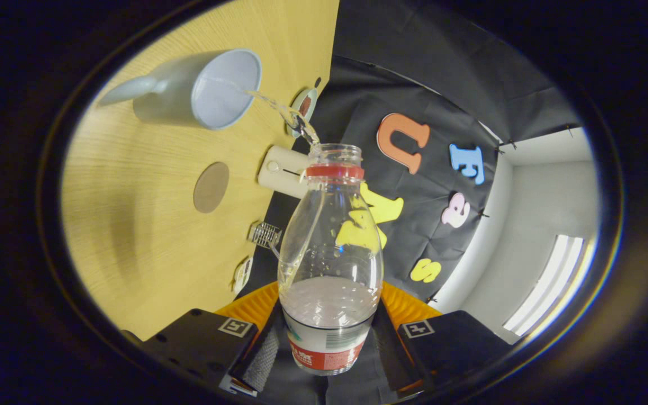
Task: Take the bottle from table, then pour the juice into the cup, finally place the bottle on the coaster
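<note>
My gripper (327, 337) is shut on a clear plastic bottle (329, 253) with a red neck ring and no cap, both fingers pressing its labelled lower part. The bottle is tipped over toward the table. A thin stream of clear liquid (279, 107) runs from its mouth into a pale grey cup (200, 90) with a handle, which stands on the wooden table beyond the bottle. A round brown coaster (211, 187) lies flat on the table, between the cup and my fingers and off to the side of the bottle.
Along the wooden table's (133, 225) far edge, against the black cloth wall, sit a white cylindrical object (282, 171), a small round dish (304, 107), a small wire basket (265, 234) and a small white item (242, 274).
</note>
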A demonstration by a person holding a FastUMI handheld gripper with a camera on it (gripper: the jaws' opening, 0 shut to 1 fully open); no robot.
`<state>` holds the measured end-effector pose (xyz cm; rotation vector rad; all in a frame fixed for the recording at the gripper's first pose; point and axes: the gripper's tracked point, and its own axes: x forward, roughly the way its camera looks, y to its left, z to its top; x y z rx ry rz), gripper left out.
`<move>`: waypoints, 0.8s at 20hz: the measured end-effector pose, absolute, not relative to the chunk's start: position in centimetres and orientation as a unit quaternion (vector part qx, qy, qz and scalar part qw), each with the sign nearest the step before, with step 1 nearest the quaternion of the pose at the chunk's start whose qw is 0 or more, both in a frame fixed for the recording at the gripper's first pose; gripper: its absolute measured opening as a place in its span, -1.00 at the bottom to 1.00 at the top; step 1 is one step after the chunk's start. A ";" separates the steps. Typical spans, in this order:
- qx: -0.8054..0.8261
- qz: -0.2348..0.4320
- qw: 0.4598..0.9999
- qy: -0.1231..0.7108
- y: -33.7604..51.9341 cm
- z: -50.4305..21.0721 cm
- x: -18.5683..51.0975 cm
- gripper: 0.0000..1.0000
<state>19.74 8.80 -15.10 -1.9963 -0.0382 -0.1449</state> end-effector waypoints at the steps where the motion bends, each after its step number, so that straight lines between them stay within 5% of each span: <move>1: -0.841 -0.061 0.537 -0.017 8.9 -15.1 19.7 0.63; 16: -0.863 -0.076 0.497 -0.046 10.5 -13.3 20.2 0.63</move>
